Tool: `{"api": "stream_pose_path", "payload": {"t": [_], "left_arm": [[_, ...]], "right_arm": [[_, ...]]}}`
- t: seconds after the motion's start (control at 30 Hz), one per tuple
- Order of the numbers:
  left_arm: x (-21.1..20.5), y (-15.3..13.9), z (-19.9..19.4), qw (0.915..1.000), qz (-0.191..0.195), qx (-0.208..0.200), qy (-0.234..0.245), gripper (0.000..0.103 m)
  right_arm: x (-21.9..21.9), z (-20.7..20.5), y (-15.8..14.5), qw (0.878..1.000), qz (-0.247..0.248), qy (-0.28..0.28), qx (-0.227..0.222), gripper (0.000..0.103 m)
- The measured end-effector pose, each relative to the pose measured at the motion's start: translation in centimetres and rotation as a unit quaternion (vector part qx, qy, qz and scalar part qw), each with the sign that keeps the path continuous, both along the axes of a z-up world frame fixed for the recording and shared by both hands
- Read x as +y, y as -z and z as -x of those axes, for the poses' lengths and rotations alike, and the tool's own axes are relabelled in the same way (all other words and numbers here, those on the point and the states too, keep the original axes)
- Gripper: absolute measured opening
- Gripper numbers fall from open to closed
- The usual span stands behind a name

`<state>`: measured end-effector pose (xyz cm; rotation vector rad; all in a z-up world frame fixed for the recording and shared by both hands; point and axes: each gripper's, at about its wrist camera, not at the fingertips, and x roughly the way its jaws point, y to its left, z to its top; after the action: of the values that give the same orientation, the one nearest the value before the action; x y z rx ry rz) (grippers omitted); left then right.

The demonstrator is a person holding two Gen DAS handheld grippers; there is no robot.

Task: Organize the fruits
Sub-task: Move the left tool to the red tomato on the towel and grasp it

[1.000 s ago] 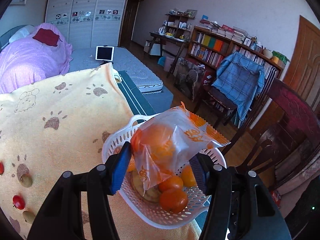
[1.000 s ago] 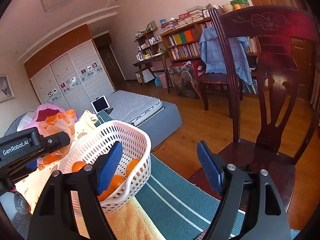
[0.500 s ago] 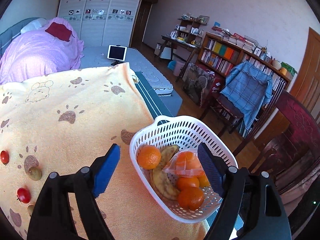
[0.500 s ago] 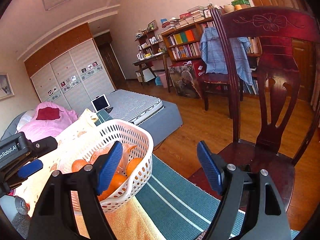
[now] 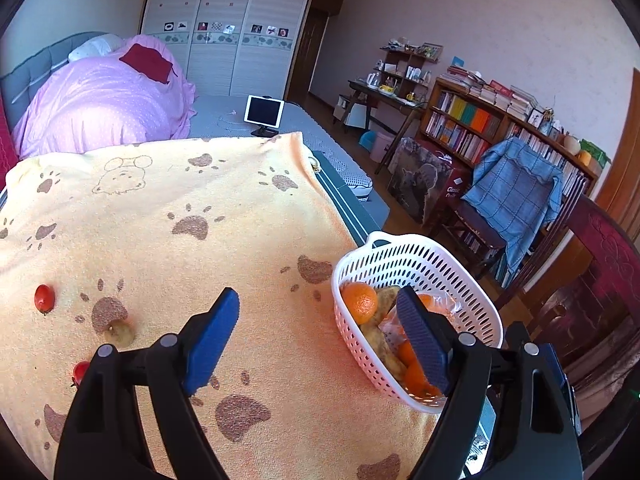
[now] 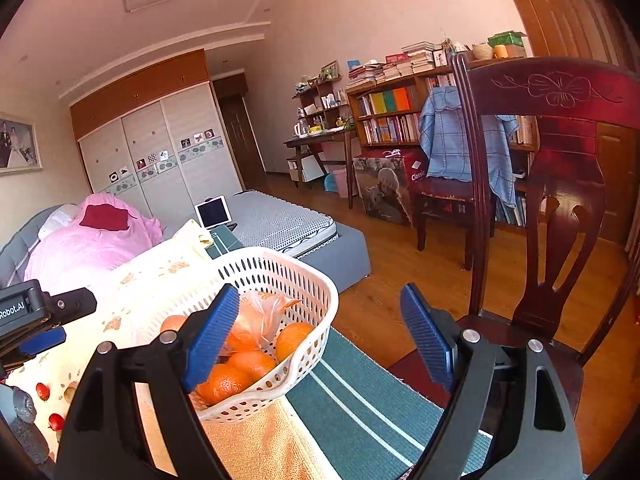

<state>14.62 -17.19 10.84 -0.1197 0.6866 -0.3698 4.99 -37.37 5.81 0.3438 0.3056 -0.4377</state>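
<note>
Left claw [image 5: 320,336] is wide open with nothing in it, hanging over the paw-print towel [image 5: 192,216] just left of the basket [image 5: 448,272]. Its jaws opened within the last second, and nothing sits between them now. The bag [image 5: 436,308] of oranges lies in the basket with loose oranges and what looks like a banana. The right claw [image 6: 320,332] is empty too, jaws opening a bit wider, parked by the basket's near rim and touching nothing.

Looks like the next job is the small stuff out on the towel: two cherry tomatoes [image 5: 44,298], one of them half hidden behind the claw's frame, and a pale olive-ish fruit [image 5: 120,332] between them.

Probably best to take them one at a time. They're round and will roll off, so the person should come down from above, straddle one and close gently so the pads don't burst it. The towel is soft, so the tips could snag and drag it.
</note>
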Motion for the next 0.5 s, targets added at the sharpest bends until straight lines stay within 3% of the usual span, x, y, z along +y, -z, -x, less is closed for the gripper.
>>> {"api": "stream_pose_path", "payload": {"t": [0.5], "left_arm": [[10.2, -0.4, 0.9, 0.9952, -0.007, -0.008, -0.098, 0.08]], "right_arm": [[1.6, 0.1, -0.5, 0.999, 0.021, -0.025, -0.004, 0.084]]}}
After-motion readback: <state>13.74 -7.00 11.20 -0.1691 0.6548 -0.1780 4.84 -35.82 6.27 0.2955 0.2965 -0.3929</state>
